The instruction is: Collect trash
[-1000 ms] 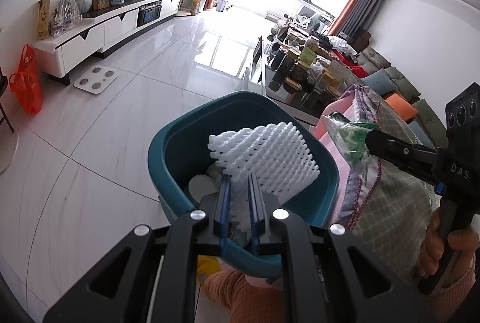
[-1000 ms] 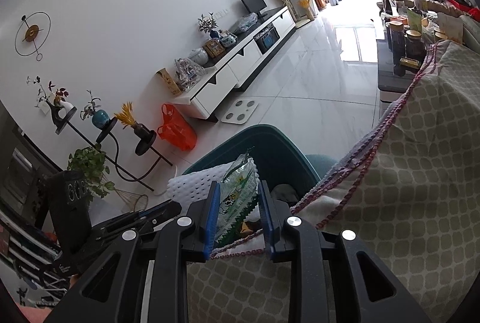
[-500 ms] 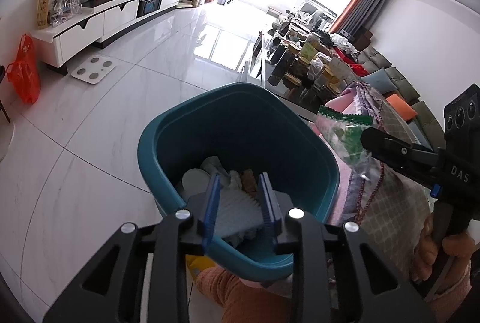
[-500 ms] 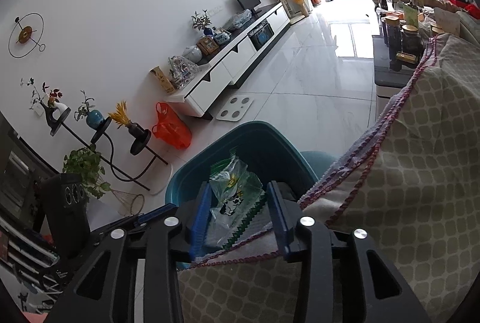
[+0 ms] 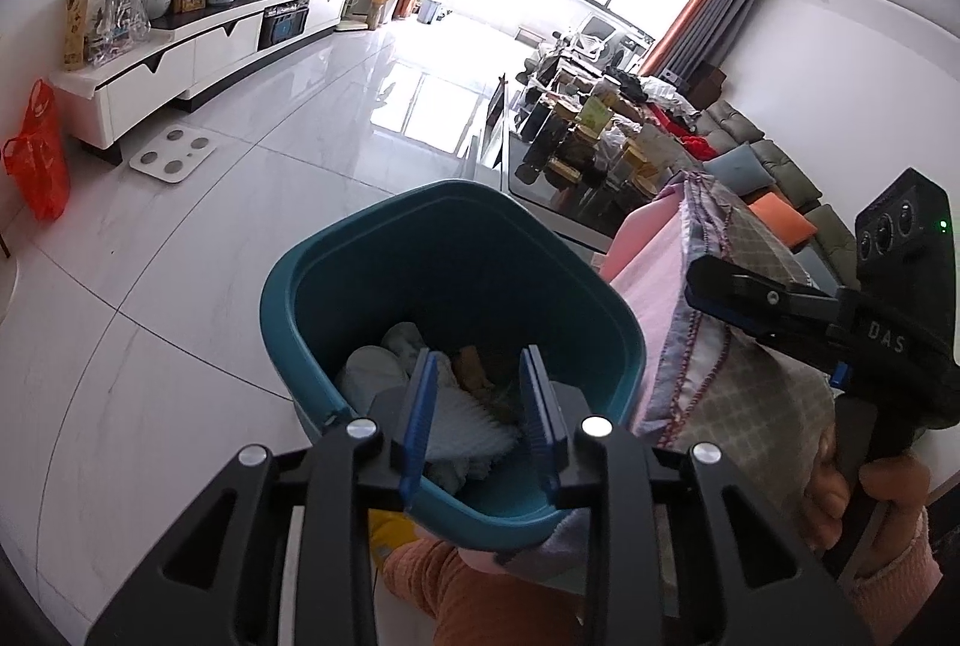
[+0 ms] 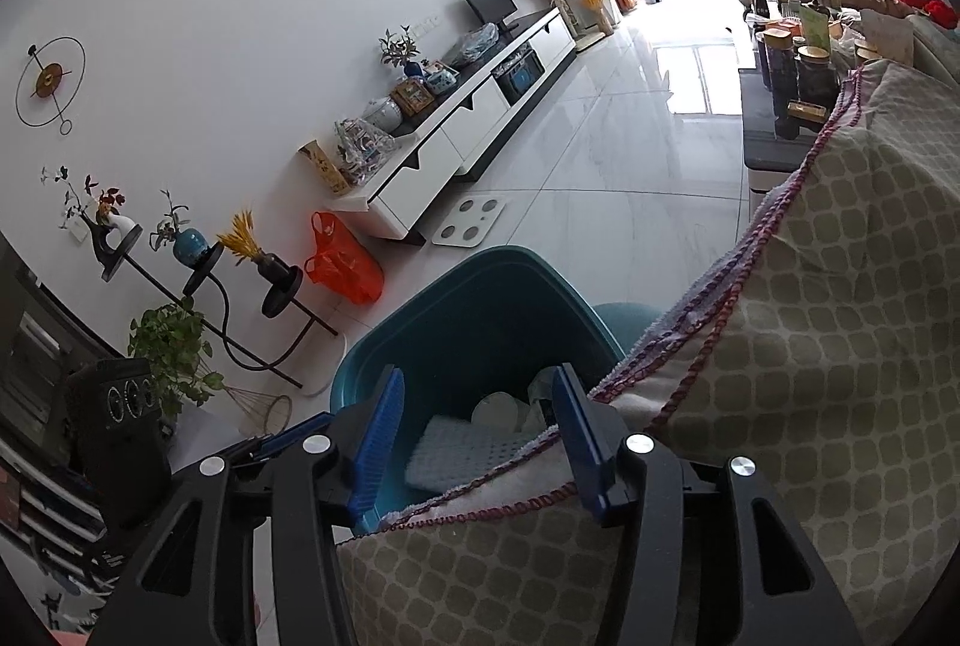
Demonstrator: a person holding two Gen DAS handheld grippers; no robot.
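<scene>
A teal bin [image 5: 336, 262] [image 6: 480, 298] stands on the floor beside a sofa arm. Inside it lies a white foam net [image 5: 462, 424] [image 6: 462, 445] among other scraps. My left gripper [image 5: 480, 382] hangs over the bin's near rim, open, with nothing between its blue pads. My right gripper [image 6: 474, 406] is over the bin from the sofa side, its jaws opening and empty. The green wrapper it held cannot be made out in the bin. The right gripper [image 5: 708, 280] also shows at the right of the left wrist view, above the blanket, held by a hand [image 5: 870, 490].
A checked blanket with red stitching [image 6: 810, 376] [image 5: 738, 394] covers the sofa arm next to the bin. A crowded dark coffee table [image 5: 576, 166] stands beyond. A white TV cabinet [image 5: 198, 58], floor scale [image 5: 174, 154] and orange bag [image 5: 39, 148] line the left wall.
The left gripper opened and the white foam net fell into the bin. The right gripper opened and the green wrapper dropped away from between its pads.
</scene>
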